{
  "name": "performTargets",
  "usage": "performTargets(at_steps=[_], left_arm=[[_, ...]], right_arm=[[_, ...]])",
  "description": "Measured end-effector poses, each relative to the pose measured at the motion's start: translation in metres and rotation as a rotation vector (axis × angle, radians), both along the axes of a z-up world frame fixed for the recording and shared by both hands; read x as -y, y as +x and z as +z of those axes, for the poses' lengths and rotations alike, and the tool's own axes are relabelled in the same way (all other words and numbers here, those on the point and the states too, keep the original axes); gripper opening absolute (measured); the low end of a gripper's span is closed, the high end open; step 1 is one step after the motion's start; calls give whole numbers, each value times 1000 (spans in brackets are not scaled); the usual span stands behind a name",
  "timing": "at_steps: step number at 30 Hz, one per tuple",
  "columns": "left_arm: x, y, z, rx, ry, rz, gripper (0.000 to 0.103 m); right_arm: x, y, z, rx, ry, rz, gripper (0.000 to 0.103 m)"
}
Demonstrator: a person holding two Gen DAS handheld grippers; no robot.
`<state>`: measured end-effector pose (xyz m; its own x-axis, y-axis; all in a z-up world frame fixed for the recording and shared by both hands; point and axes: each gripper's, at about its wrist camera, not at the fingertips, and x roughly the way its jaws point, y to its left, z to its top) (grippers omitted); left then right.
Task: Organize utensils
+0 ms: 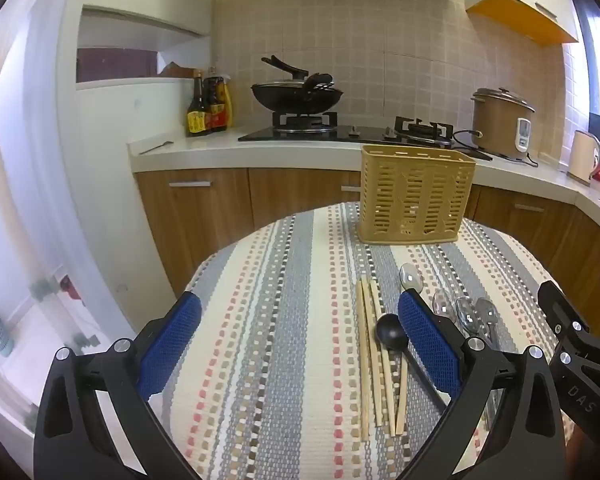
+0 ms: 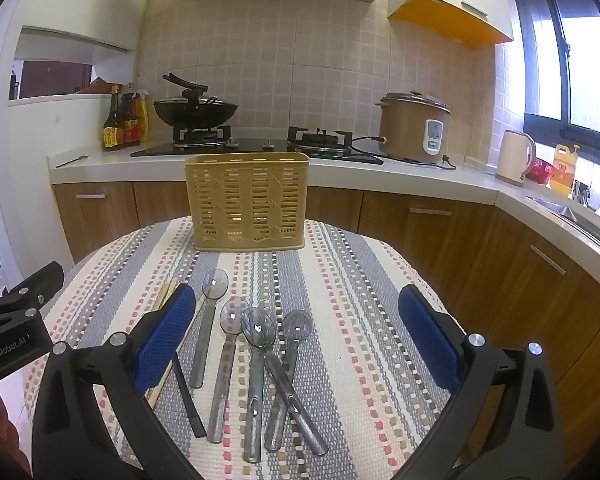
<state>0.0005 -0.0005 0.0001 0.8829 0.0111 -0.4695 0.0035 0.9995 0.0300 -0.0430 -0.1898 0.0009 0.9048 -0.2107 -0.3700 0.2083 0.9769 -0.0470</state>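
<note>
Clear spoons [image 2: 256, 360] overlap on the cloth; both the left gripper [image 1: 300, 344] and right gripper [image 2: 298, 340] are wide open, so better to take the free-lying spoon first for the basket [image 2: 247, 200]

Tan slotted utensil basket [image 2: 247, 200], upright at the far edge of the cloth-covered worktop [image 2: 360, 300]; before it, lying flat: wooden chopsticks [image 1: 374, 356] side by side, one black spoon [image 1: 391, 336], four clear grey spoons [image 2: 256, 360], two crossing.

striped tablecloth [image 2: 340, 280] bears basket [image 2: 247, 200] (upright), chopsticks [image 1: 374, 360], spoons [image 2: 256, 360].
</note>
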Motion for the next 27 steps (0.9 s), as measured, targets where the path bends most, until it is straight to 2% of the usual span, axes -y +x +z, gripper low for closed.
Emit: performTargets(at_steps=[8, 9, 10, 27], left_arm=[[7, 2, 1, 6, 5, -9, 96], [10, 0, 9, 7, 5, -12, 96], [0, -3, 9, 16, -3, -11, 96], [0, -5, 10, 33, -3, -20, 94]], right_arm=[[0, 0, 1, -1, 1, 0, 97], [0, 1, 1, -5, 1, 0, 97], [0, 1, 1, -5, 1, -1, 97], [2, 2, 2, -3, 0, -5, 97]])
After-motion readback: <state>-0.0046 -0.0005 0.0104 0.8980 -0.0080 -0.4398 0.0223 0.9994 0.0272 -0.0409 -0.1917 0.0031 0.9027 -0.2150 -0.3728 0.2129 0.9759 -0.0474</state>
